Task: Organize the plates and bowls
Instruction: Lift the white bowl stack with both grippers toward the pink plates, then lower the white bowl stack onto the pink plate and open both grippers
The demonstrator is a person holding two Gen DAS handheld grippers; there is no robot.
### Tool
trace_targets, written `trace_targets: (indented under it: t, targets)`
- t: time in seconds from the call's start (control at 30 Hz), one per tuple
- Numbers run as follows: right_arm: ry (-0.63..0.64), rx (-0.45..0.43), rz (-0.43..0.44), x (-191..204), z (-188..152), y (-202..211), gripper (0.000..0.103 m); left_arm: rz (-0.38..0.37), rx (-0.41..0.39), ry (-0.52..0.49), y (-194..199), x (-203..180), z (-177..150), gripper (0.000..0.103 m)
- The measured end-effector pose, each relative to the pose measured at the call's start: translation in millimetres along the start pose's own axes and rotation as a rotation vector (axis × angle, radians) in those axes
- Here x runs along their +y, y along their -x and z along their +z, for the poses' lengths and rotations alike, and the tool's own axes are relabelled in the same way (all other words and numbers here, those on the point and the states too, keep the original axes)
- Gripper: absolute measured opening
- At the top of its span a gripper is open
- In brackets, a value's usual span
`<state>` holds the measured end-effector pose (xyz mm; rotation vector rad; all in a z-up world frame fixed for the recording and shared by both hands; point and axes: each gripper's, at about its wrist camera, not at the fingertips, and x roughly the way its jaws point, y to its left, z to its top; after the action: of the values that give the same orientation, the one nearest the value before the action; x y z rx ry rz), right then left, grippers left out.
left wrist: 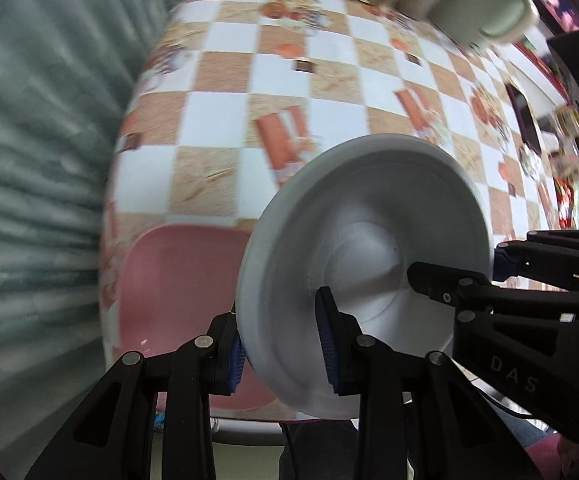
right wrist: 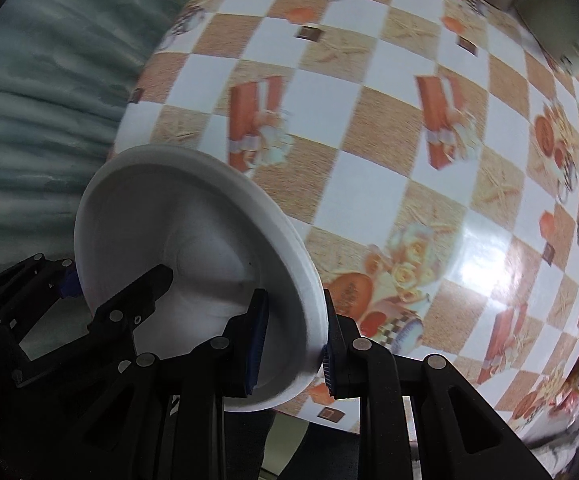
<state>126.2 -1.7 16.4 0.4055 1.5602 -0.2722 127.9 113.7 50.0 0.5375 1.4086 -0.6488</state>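
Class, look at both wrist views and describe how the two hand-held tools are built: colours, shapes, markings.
Both tools, left and right, are matte black plastic linkages with triangular cut-outs and round silver pivot pins. Their fingers carry ribbed blue pads. In the left wrist view, the right tool's body shows pale letters "DAS". No sleeves or cables can be clearly made out.

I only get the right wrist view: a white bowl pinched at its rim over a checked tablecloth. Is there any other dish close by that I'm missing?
Observer: Yes. The left wrist view shows a pink dish on the table, near its edge, just past the bowl.
Visitor: Is anything lying in it?
Observer: Nothing in the part I can see. The bowl and the left hand-held gripper hide the rest of it.
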Motion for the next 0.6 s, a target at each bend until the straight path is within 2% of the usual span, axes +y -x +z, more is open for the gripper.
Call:
trace_targets:
  t: [0.4, 0.6]
  targets:
    - [0.155, 0.035, 0.033, 56.2, 4.0, -19.7, 0.025, 0.041, -0.009, 0.165, 13.1, 57.3, -29.0, 0.035]
    - [0.228, 0.052, 0.044, 89.5, 6.5, -25.2, 0.025, 0.061, -0.003, 0.207, 15.1, 78.1, -42.9, 0.035]
